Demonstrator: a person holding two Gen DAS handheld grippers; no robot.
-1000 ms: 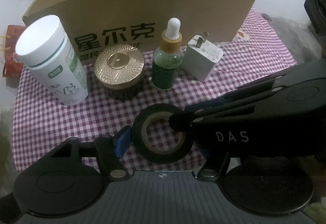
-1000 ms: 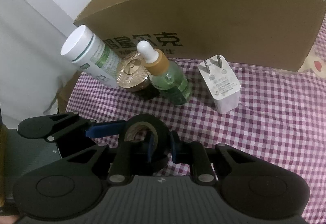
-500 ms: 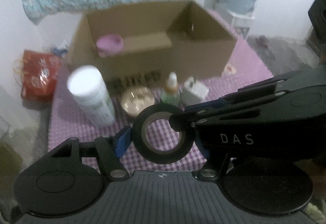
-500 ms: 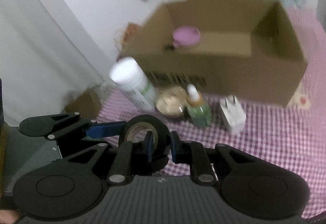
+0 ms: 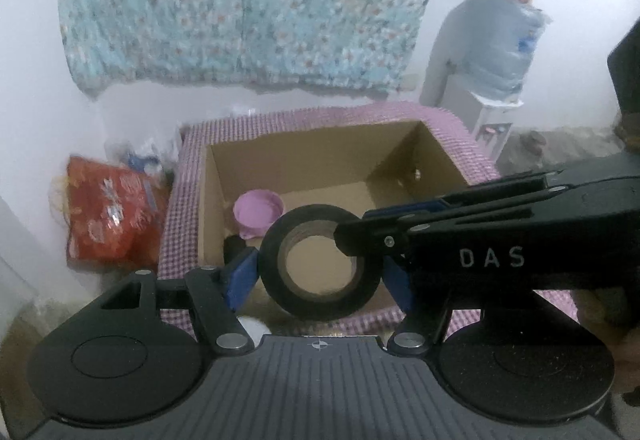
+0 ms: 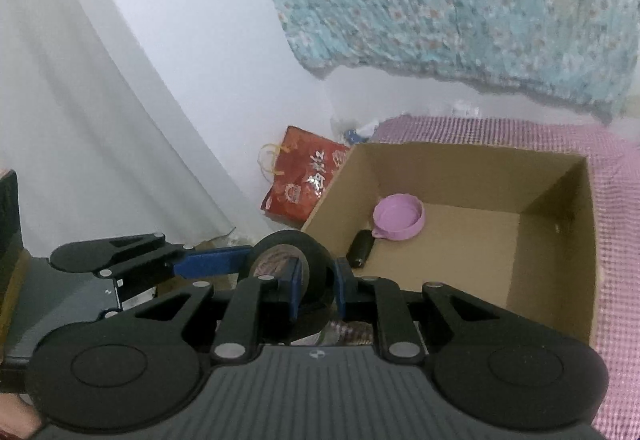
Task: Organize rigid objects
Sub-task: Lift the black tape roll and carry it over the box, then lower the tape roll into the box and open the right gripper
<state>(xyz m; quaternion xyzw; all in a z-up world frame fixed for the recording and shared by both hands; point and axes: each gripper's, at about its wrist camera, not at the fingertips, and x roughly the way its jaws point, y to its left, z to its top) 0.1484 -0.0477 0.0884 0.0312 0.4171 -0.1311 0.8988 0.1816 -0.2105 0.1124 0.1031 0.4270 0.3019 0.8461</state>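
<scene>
Tape roll (image 5: 320, 264), stiff and light, hangs between both tools: left hand-held gripper (image 5: 318, 274) clamps its outer rim, right hand-held gripper (image 6: 316, 282) pinches through its wall. Ahead and below waits the cardboard box (image 6: 552, 280). Smooth sides could slip; rim grip seems safest.

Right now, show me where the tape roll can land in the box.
Bare floor fills the cardboard box right of the pink lid, out to the right wall. The left corner is crowded: pink lid and a small black cylinder sit together.
</scene>
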